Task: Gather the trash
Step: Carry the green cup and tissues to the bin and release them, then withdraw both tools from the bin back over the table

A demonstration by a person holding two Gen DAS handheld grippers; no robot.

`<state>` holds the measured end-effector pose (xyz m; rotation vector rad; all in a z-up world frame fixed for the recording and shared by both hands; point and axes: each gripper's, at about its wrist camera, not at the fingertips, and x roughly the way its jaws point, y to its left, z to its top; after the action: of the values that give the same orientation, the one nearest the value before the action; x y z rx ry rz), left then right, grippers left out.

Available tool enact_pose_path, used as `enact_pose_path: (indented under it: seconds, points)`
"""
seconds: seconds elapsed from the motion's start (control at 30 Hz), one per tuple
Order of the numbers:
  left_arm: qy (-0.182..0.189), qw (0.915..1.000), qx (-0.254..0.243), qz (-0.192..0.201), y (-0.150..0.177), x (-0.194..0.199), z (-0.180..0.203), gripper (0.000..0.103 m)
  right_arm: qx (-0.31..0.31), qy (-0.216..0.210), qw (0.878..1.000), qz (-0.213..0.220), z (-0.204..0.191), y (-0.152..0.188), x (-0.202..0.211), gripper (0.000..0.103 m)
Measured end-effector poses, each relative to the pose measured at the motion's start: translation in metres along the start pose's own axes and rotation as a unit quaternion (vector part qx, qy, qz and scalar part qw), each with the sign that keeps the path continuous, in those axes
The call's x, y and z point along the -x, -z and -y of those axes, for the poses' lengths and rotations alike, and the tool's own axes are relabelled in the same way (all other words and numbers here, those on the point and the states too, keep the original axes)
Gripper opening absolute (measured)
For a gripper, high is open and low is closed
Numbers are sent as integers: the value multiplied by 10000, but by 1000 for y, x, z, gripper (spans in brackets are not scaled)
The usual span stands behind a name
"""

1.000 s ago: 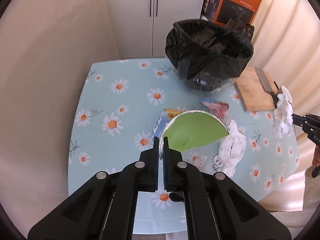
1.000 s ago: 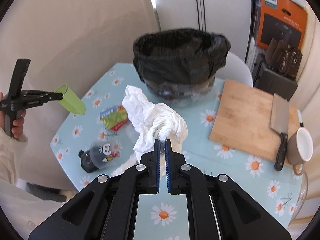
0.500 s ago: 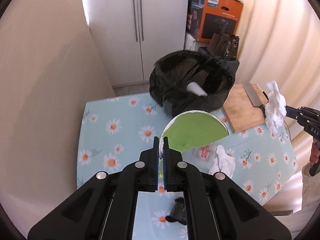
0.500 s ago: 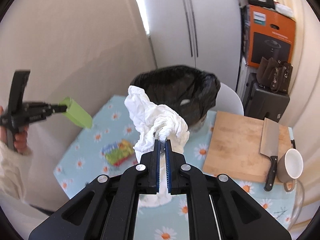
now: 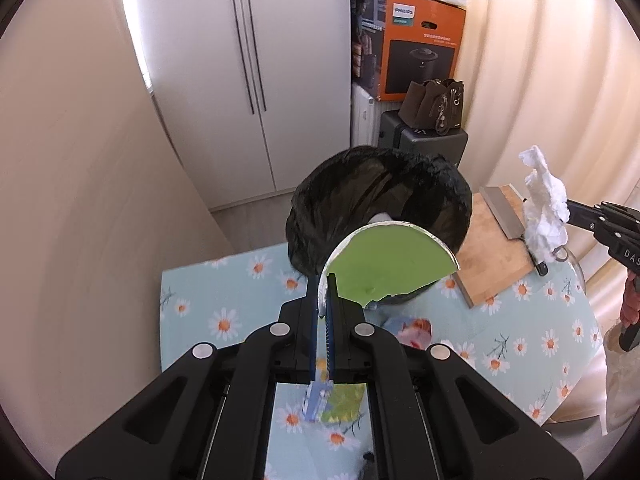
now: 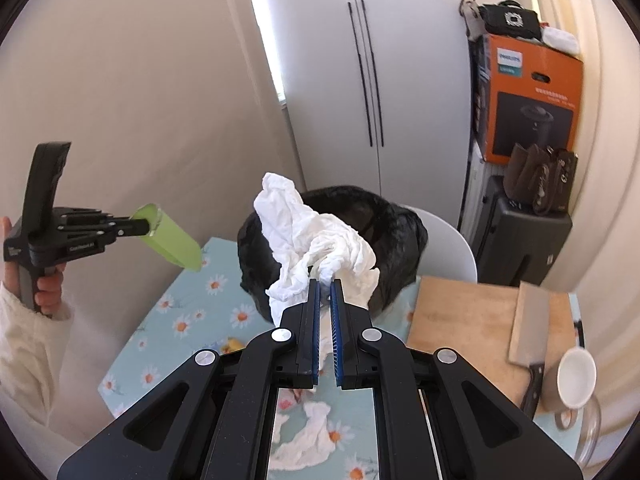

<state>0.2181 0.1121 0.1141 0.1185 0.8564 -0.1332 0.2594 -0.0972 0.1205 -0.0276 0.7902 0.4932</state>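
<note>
**Cup and tissue held up near the lined bin**

The green paper cup (image 5: 384, 264) is pinched at its rim by the left gripper (image 5: 323, 308), fingers clenched on the wall, and hangs in the air in front of the black-lined trash bin (image 5: 380, 200). The crumpled white tissue (image 6: 320, 248) is clamped in the right gripper (image 6: 325, 300), raised before the same bin. Both grippers tilt downward toward the bench (image 5: 224, 300). In the right wrist view a hand (image 6: 48, 288) in a cream sleeve grips the left tool's handle at the frame's left edge.

The cup hides part of the bin's near rim; the tissue covers much of its mouth in the right view. A pale object inside the bin is too hidden to identify.

On the daisy-print cloth lie a colourful wrapper (image 5: 340, 404), more tissue (image 6: 308, 436), a wooden cutting board (image 6: 460, 320) with a cleaver (image 6: 528, 328) and a mug (image 6: 576, 376). Behind stand white cabinet doors (image 5: 260, 80), an orange box (image 5: 420, 44) and cream curtains (image 5: 540, 80).
</note>
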Motion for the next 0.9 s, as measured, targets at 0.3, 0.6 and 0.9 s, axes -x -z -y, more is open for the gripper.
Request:
enact_pose_path:
  seconds: [0.3, 0.6, 0.9]
  points:
    - [315, 9993, -156, 98, -44, -42, -5, 4, 79, -115, 9999, 12, -4, -38, -46, 5]
    - [286, 9962, -140, 807, -54, -64, -10, 93, -80, 229, 9992, 327, 8, -57, -82, 87]
    - [477, 9971, 189, 558, -15, -65, -23, 97, -158, 385, 9991, -114, 12, -25, -83, 88]
